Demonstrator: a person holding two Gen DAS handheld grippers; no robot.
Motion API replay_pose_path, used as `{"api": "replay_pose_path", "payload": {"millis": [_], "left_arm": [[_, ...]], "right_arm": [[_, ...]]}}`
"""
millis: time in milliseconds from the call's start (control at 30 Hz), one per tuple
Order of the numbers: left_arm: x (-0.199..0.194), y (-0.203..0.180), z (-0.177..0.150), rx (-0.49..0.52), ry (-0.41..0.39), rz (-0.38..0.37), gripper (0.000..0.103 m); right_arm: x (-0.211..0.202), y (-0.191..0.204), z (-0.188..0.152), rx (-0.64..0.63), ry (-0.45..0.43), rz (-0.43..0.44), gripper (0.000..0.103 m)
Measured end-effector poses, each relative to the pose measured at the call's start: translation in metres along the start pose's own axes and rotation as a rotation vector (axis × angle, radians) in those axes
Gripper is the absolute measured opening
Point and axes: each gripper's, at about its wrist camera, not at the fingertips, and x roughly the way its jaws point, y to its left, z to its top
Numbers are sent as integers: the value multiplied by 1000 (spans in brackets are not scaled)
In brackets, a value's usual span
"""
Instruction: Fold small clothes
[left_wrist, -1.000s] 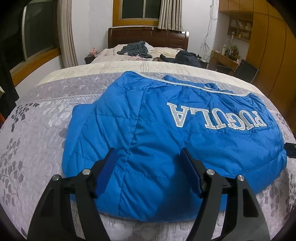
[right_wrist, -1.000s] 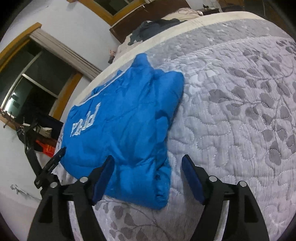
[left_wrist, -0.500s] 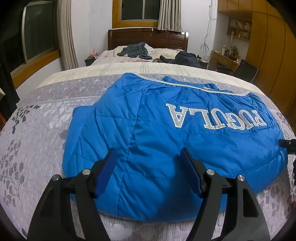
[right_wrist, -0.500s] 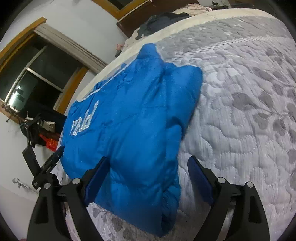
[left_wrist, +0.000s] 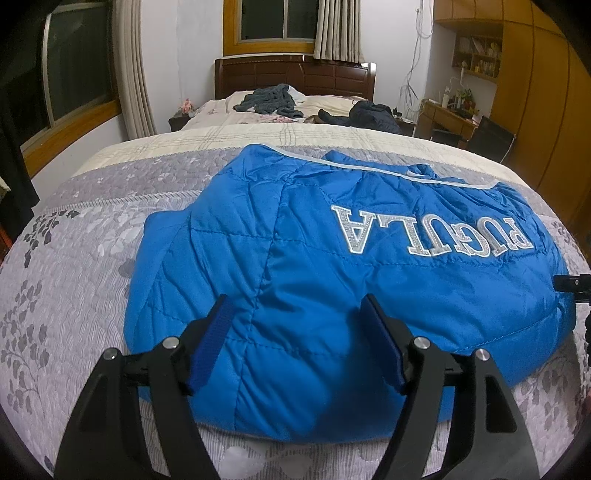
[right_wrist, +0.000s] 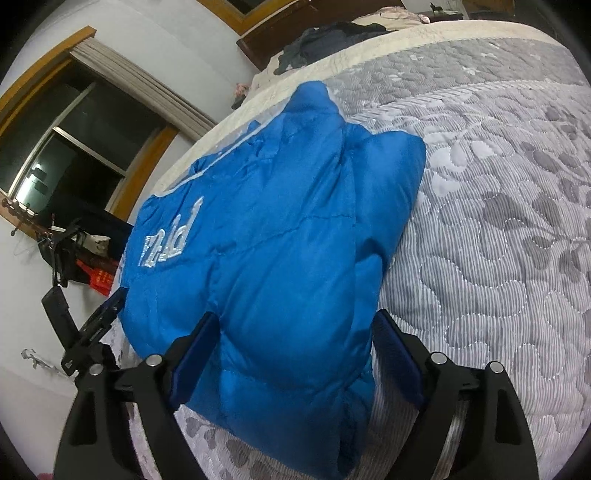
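Your left claw (left_wrist: 295, 343) and right claw (right_wrist: 295, 354) both gape wide, each straddling an edge of the blue jacket (left_wrist: 332, 277) without pinching it. It lies on the grey quilted bed (left_wrist: 74, 266), sleeves seemingly tucked under; you've still to fold the body over.

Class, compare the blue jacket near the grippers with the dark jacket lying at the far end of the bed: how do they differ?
The blue jacket is bright and spread flat; the dark jacket is near-black and crumpled in a heap. The blue jacket shows silver lettering; the dark jacket shows none. Both lie on the bed.
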Motion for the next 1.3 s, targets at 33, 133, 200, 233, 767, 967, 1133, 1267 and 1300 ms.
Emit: {"api": "replay_pose_path", "payload": {"millis": [33, 133, 200, 233, 767, 967, 1133, 1267, 1300], "left_arm": [[1, 0, 1, 1, 1, 1, 72], [1, 0, 3, 3, 7, -7, 72], [0, 1, 7, 1, 13, -28, 72], [-1, 0, 10, 2, 15, -44, 72], [39, -22, 23, 62, 87, -136, 75], [43, -21, 22, 56, 97, -152, 75], [46, -26, 21, 78, 100, -132, 75], [50, -28, 22, 84, 106, -122, 75], [50, -29, 23, 86, 106, -119, 75]], "right_arm": [[-1, -1, 0, 1, 3, 3, 84], [-1, 0, -1, -2, 5, 4, 84], [0, 0, 0, 3, 13, 16, 82], [0, 0, -1, 6, 14, 15, 82], [3, -9, 6, 42, 21, 51, 76], [2, -6, 5, 38, 4, 77, 44], [-14, 18, 9, -5, -9, 39, 30], [-24, 44, 19, -40, -8, -11, 27], [-27, 54, 21, -60, -9, -31, 26]]}}
